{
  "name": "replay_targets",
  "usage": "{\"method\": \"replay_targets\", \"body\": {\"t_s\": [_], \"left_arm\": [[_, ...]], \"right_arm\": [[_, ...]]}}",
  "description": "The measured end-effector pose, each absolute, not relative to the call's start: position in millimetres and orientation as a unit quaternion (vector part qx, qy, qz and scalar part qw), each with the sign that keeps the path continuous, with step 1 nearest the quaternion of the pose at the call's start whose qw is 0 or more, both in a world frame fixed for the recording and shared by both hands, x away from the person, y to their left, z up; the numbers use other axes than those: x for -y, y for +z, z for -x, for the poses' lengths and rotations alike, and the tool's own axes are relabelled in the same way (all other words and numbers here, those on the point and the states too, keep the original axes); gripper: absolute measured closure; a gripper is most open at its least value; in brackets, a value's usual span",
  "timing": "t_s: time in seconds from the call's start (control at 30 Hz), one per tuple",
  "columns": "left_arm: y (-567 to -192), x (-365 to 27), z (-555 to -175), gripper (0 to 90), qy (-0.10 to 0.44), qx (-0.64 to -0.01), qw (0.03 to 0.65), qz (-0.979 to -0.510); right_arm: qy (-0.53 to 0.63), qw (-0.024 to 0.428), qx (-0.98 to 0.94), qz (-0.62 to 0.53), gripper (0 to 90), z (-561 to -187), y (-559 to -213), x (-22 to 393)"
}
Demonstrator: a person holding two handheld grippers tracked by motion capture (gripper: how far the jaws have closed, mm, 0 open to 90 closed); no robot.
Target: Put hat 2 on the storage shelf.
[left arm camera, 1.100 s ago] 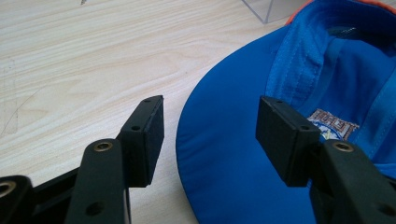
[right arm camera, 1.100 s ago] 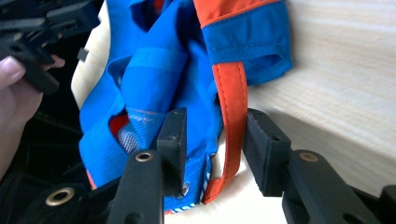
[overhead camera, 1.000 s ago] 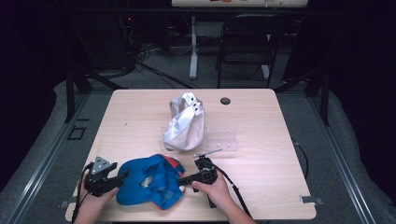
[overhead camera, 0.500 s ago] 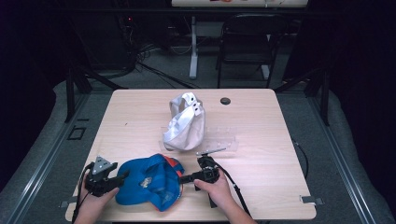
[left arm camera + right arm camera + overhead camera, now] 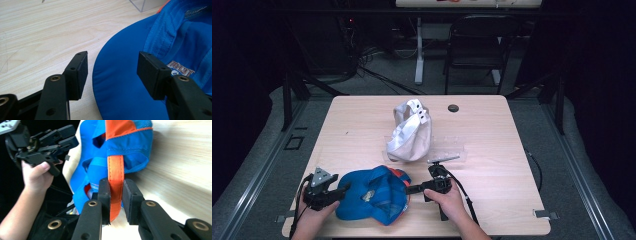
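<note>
A blue cap with an orange back strap lies upside down near the table's front edge. My left gripper is at the cap's left side. It is open, with the brim lying between its spread jaws and neither pad touching it. My right gripper comes in from the cap's right. Its jaws have just been closing with the orange strap between them. They now stand shut on that strap. In the right gripper view the left gripper shows farther off in a hand.
A white cap sits at the middle of the wooden table, against a clear plastic box. A small black disc lies near the far edge. A chair stands beyond the table.
The right hand has shifted slightly at the cap's right edge. The left hand has kept still.
</note>
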State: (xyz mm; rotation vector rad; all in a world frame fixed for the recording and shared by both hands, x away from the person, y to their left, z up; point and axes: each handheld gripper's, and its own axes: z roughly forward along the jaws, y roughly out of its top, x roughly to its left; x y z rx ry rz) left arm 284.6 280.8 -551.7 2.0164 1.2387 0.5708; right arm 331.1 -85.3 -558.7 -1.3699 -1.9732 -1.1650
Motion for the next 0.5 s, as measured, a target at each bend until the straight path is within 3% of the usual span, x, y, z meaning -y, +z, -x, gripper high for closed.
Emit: {"method": "replay_targets", "body": {"t_s": [0.23, 0.5], "left_arm": [[-552.0, -279.9, -284.9, 42.5, 0.219, -0.476, 0.347, -0.778], [-550.3, -279.5, -284.1, 42.5, 0.222, -0.473, 0.347, -0.779]], "right_arm": [[-0.412, 0.235, 0.728, 0.496, 78.3, -331.5, -560.3, 85.0], [-0.405, 0.191, 0.751, 0.485, 78.5, -328.7, -548.5, 83.0]]}}
